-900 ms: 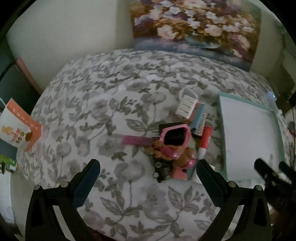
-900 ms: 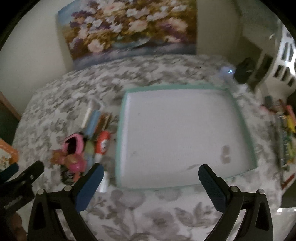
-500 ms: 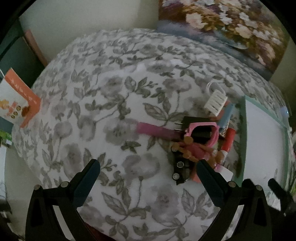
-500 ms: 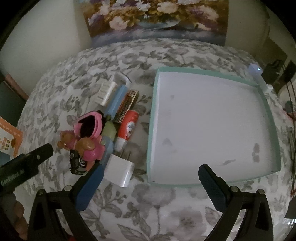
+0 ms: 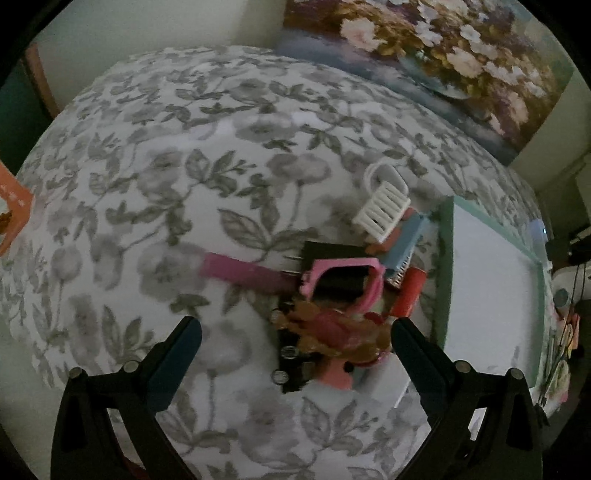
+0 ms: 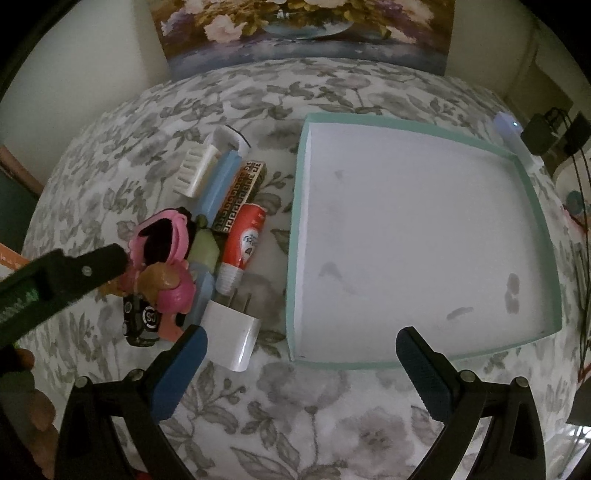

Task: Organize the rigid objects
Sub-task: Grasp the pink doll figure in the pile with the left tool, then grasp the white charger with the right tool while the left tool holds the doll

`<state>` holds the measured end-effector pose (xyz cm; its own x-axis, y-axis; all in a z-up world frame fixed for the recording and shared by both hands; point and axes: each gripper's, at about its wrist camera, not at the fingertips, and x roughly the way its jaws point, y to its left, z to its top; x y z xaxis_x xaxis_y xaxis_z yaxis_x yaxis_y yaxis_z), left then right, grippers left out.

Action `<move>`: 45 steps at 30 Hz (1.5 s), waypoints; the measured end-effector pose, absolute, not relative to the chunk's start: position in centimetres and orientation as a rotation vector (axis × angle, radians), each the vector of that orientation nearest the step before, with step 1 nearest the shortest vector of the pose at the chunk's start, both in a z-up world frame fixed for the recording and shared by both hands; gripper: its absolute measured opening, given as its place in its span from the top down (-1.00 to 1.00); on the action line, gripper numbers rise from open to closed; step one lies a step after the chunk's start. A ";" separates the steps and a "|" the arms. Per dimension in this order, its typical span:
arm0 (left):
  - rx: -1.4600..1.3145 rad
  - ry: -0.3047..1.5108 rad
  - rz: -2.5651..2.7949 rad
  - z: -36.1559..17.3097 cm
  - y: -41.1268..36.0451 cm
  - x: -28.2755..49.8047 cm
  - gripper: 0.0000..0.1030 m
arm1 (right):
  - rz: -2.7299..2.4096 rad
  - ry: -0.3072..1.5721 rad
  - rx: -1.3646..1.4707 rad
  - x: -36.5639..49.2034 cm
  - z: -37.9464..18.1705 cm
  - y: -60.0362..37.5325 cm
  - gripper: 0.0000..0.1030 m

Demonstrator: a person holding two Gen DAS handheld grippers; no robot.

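A pile of small items lies on the floral cloth left of a teal-rimmed white tray. The pile holds a pink watch, a brown-haired doll, a black toy car, a red tube, a patterned box, a blue comb, a white brush, a pink stick and a white charger. My left gripper hangs open over the doll and car. My right gripper stands open over the tray's near left corner, its left finger beside the charger. Nothing is held.
The tray's white floor shows a few grey smudges. A flower painting leans on the back wall. An orange box sits at the far left, a white device with a blue light and a black adapter at the tray's far right.
Both grippers have come closer to the pile. The left one now straddles the doll and car. The right view has shifted left, bringing the charger up to its left finger. Both stay open.
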<state>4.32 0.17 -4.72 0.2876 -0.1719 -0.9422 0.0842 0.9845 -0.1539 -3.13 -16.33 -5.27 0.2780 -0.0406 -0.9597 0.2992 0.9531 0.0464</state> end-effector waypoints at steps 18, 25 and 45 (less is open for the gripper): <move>-0.113 1.281 -0.231 -5.7 -0.8 4.4 -0.03 | -0.236 1.265 0.289 -3.5 -4.9 -17.2 -1.00; -0.137 1.276 -0.250 -5.4 -0.4 4.5 0.08 | -0.230 1.256 0.302 -3.6 -4.7 -17.3 -1.00; -0.208 1.184 -0.113 -2.1 4.6 3.0 0.08 | -0.101 1.246 0.300 -3.0 -5.0 -14.9 -0.71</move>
<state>2.99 4.64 -2.14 0.3744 -0.1958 -0.9063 -0.0214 0.9754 -0.2196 -2.99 -14.91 -5.03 0.3202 0.0871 -0.9433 0.2381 0.9564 0.1692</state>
